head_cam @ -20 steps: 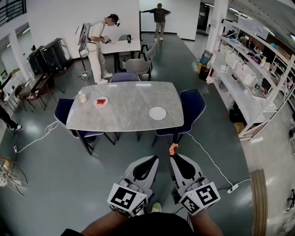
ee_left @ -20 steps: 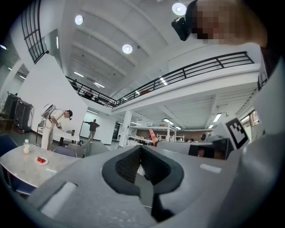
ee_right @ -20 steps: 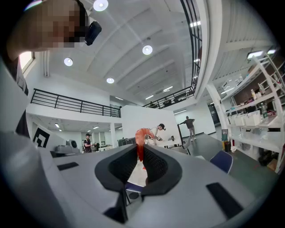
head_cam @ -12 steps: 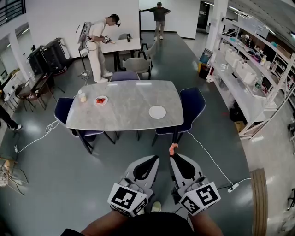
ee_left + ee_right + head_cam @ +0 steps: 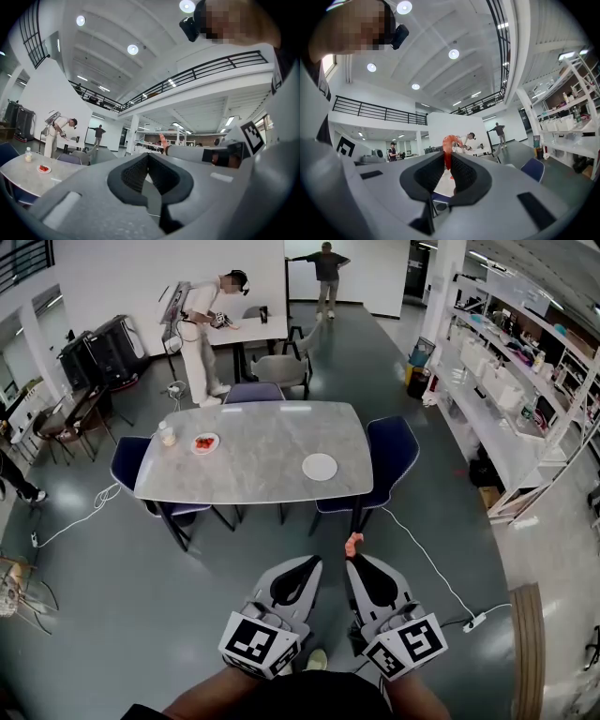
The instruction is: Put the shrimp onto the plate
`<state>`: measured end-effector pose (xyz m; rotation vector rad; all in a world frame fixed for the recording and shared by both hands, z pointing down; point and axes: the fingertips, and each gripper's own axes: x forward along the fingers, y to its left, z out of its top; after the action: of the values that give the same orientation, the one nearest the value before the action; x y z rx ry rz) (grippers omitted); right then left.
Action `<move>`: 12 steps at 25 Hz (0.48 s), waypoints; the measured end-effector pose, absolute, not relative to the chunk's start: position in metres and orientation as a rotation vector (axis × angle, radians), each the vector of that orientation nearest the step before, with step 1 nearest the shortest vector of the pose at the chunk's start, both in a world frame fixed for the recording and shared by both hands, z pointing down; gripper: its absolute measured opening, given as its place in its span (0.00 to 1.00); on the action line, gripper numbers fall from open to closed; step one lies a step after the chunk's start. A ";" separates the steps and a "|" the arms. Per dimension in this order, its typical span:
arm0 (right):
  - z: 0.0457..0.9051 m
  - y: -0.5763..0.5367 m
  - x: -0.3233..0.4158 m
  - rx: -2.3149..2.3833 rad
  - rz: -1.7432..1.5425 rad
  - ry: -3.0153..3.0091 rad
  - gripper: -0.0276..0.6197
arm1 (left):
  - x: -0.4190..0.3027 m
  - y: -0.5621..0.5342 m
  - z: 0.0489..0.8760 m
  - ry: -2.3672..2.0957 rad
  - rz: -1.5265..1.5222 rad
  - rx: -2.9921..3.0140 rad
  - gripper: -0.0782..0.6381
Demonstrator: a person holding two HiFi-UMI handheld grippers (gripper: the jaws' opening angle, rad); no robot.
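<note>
My right gripper is shut on an orange shrimp, whose tail sticks out past the jaw tips; the same shrimp shows in the right gripper view between the closed jaws. My left gripper hangs beside it, shut with nothing in it. Both are held low, well short of the grey table. An empty white plate lies on the table's right half. At the far left of the table sits a second plate with red food.
A small bottle stands next to the red-food plate. Dark blue chairs surround the table. A white cable runs across the floor at the right. Shelving lines the right side. Two people stand beyond the table.
Both grippers stay as they were, the shrimp still held. The view has crept slightly forward and the person in white has shifted a little.
</note>
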<state>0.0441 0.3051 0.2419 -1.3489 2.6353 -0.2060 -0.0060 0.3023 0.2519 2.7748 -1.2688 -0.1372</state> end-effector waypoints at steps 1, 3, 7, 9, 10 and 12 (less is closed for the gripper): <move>0.242 0.305 0.046 -1.347 -0.205 2.634 0.11 | -0.005 0.302 0.252 -1.272 -0.139 2.775 0.12; 0.241 0.305 0.050 -1.343 -0.202 2.632 0.11 | -0.003 0.302 0.250 -1.277 -0.143 2.776 0.12; 0.241 0.303 0.056 -1.332 -0.201 2.633 0.11 | 0.002 0.300 0.249 -1.302 -0.144 2.772 0.12; 0.243 0.300 0.061 -1.325 -0.207 2.633 0.11 | 0.006 0.298 0.251 -1.315 -0.141 2.766 0.12; 0.245 0.299 0.063 -1.322 -0.213 2.633 0.11 | 0.009 0.297 0.252 -1.320 -0.138 2.763 0.12; 0.248 0.295 0.066 -1.316 -0.228 2.636 0.11 | 0.012 0.293 0.255 -1.328 -0.128 2.757 0.12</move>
<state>0.0657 0.2949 0.2481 -1.3163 2.6356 -0.2275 0.0119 0.2934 0.2550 2.7569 -1.3278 -0.1278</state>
